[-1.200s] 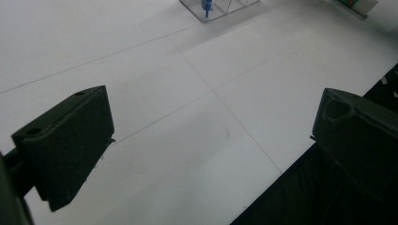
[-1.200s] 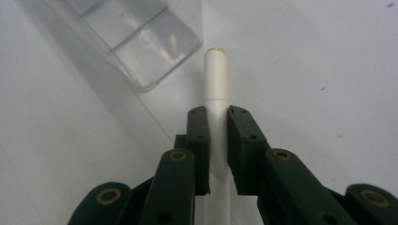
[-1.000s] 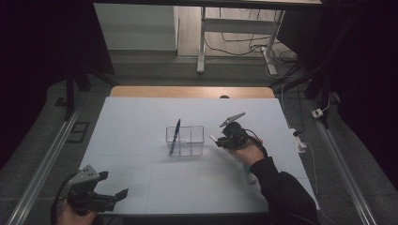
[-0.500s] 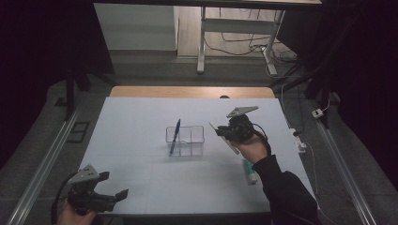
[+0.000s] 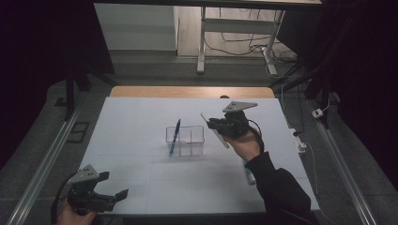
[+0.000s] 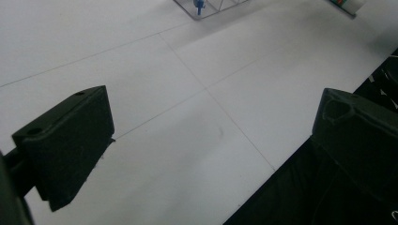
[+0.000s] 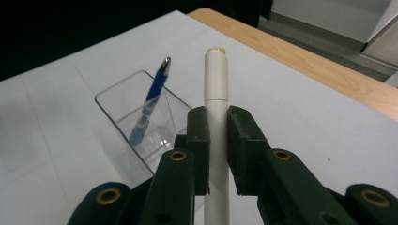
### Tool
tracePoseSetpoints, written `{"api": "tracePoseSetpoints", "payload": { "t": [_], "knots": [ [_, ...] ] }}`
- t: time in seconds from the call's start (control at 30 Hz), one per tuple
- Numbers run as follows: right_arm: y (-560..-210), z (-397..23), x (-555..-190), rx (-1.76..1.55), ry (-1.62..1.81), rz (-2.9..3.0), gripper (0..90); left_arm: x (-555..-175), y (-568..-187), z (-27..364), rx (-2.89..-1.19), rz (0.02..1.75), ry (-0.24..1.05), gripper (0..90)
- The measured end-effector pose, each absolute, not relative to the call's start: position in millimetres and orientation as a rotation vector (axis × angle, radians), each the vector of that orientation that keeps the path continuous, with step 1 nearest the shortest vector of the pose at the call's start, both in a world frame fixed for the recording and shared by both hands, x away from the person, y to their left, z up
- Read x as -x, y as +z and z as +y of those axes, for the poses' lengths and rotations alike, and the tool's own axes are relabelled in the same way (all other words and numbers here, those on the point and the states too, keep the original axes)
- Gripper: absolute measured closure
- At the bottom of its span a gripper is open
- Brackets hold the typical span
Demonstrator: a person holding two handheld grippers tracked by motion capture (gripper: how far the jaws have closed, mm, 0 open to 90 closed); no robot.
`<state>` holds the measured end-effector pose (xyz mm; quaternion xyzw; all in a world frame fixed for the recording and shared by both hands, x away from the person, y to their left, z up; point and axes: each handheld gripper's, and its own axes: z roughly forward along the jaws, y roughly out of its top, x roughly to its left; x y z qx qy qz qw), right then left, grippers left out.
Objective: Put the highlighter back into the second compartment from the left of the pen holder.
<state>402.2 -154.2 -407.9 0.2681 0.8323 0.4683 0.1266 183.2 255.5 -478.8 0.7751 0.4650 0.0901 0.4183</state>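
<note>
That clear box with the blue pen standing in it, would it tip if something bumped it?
Probably easily: the clear box looks thin-walled and light, and the blue pen leans against its rim, adding top weight. On the smooth white table it might slide instead.

**Free room and obstacles on the bench**

The clear holder stands mid-bench, the one fixed obstacle; a blue pen juts above its left compartment. The right gripper, clamped on a white marker, hangs just right of it. Broad bare surface lies left, behind and in front, around the left gripper.
</note>
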Motion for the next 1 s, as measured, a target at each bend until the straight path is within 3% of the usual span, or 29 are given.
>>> {"api": "tracePoseSetpoints", "payload": {
  "t": [1.0],
  "knots": [
    [-410, -102, -414, -0.756, 1.575, 2.334, 79.3, -183, -479, 256, -1.944, 1.158, 0.217, 0.0]
  ]
}}
